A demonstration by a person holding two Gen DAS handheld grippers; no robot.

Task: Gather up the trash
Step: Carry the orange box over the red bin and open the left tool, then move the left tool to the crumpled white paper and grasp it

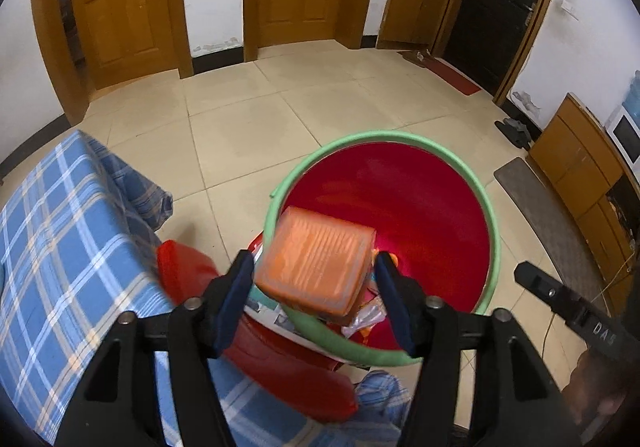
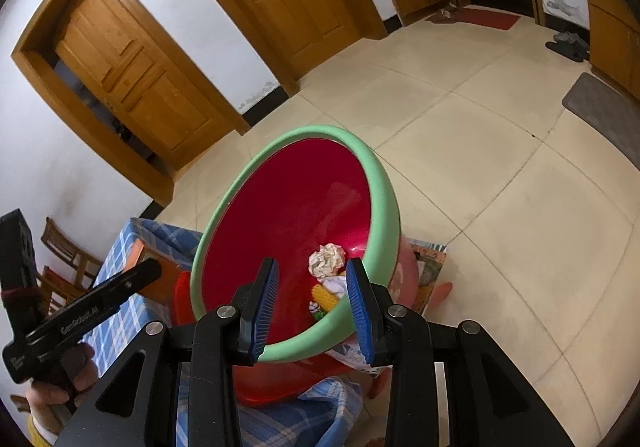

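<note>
**Orange block over the red basin**

The left gripper (image 1: 316, 287) is carrying a blurred orange rectangular block (image 1: 316, 261) between its spread fingers, above the near rim of the red plastic basin with green rim (image 1: 384, 137); whether the pads are touching it cannot be told. The right gripper (image 2: 312, 307) is hanging open, empty, at the same near rim (image 2: 296, 353). A crumpled white paper ball (image 2: 327, 259) and a yellow corn cob (image 2: 325, 297) are lying inside the basin.

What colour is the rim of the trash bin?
Mint green rim around a red inside; clearest in the right wrist view.
</note>
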